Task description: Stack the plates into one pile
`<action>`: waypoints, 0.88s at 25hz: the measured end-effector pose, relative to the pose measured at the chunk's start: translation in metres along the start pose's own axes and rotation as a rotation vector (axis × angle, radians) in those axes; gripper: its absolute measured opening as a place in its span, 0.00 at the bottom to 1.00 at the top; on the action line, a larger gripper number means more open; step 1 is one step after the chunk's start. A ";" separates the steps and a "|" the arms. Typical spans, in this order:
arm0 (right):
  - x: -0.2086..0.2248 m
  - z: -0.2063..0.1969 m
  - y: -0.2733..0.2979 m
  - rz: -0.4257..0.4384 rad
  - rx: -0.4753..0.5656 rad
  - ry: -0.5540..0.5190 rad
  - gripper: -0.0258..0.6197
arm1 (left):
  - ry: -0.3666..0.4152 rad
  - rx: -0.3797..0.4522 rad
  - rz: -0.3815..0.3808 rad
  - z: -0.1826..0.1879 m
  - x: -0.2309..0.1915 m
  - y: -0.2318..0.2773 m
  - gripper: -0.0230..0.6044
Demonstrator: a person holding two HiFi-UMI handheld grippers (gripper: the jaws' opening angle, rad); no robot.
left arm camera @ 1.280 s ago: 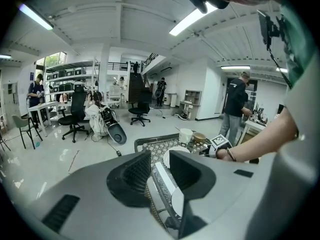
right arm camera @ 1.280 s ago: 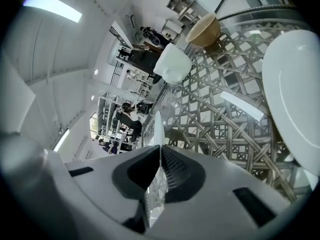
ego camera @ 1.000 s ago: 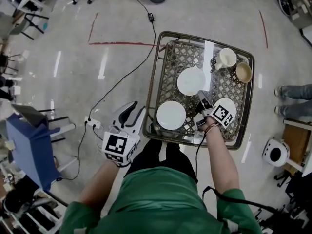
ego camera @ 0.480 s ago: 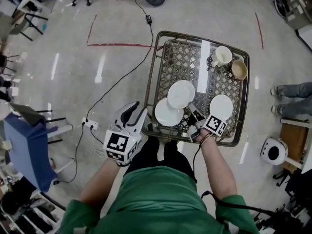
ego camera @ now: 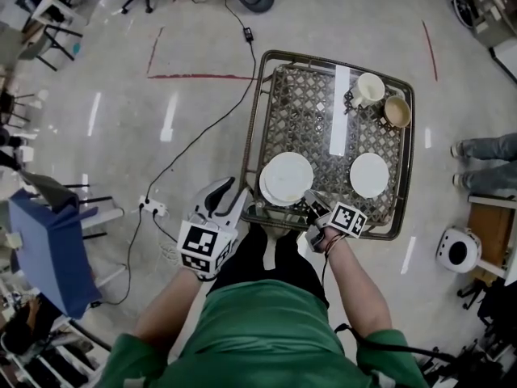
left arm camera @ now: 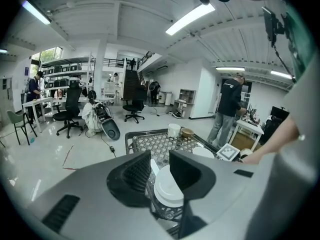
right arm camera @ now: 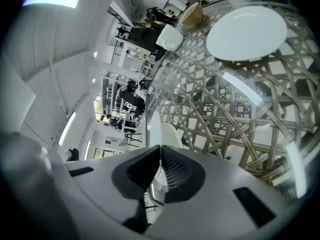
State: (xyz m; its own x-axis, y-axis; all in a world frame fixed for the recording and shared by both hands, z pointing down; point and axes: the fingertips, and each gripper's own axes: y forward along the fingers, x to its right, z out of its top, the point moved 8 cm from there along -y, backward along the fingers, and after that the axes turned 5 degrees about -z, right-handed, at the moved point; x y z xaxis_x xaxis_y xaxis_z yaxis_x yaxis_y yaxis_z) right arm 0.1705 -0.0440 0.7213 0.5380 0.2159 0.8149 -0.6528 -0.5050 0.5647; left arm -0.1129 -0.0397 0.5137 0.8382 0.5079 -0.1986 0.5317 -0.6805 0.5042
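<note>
While the right hand-held gripper (ego camera: 309, 197) pinches its jaws nearly shut on the near rim of a white plate (ego camera: 288, 176), that plate lies over a second plate (ego camera: 262, 187) at the bench's (ego camera: 303, 111) near-left corner. The left hand-held gripper (ego camera: 229, 194) hangs just off that corner, jaws wide and empty. A third plate (ego camera: 369, 175) sits apart on the right.
</note>
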 end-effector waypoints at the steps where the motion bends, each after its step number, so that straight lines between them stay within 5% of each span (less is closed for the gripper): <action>1: 0.004 -0.004 0.001 -0.022 -0.013 -0.003 0.09 | -0.001 -0.002 -0.002 -0.002 0.002 0.000 0.24; 10: 0.010 -0.026 0.012 -0.146 -0.080 -0.046 0.10 | -0.011 -0.008 -0.016 -0.011 0.009 -0.004 0.24; 15: 0.008 -0.033 0.018 -0.218 -0.112 -0.156 0.12 | -0.013 -0.004 -0.004 -0.015 0.007 -0.010 0.24; 18: -0.001 -0.033 0.018 -0.213 -0.095 -0.191 0.32 | -0.011 0.005 0.006 -0.016 0.005 -0.013 0.24; 22: -0.010 -0.030 0.013 -0.230 -0.073 -0.241 0.35 | -0.007 0.015 0.002 -0.013 0.005 -0.014 0.24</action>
State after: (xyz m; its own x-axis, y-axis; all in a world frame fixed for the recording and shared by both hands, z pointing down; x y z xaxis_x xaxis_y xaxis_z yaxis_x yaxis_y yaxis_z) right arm 0.1406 -0.0279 0.7241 0.7803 0.1086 0.6159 -0.5318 -0.4029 0.7449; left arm -0.1178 -0.0211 0.5162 0.8401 0.5029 -0.2035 0.5318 -0.6894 0.4918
